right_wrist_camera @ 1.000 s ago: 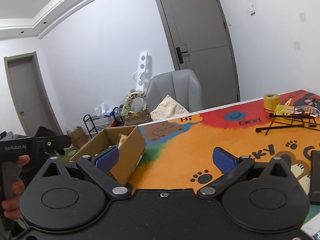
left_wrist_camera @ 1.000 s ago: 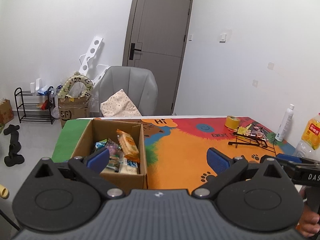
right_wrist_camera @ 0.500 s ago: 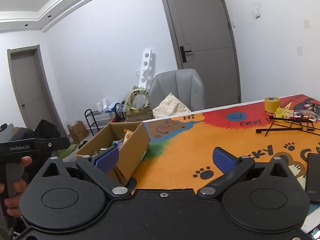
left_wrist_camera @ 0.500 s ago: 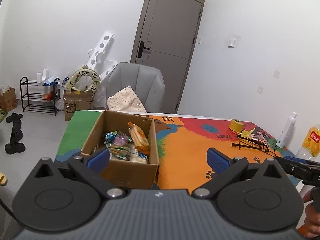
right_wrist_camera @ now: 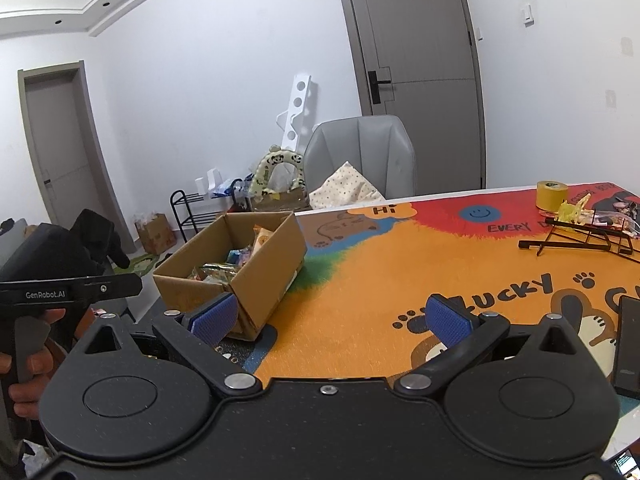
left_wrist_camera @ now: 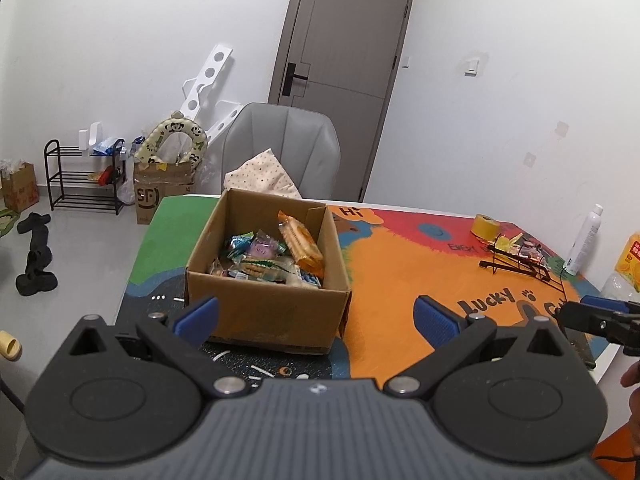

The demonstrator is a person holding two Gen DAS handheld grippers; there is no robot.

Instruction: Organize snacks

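The open-topped cardboard box blocks the table's left end. Right of it, bare mat lies clear up to the black wire rack and yellow tape roll.

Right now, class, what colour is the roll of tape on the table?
Yellow. The roll of tape shows best in the right wrist view.

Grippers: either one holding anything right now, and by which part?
Nothing held. Left gripper and right gripper are both open and empty; the snacks sit untouched in the cardboard box.
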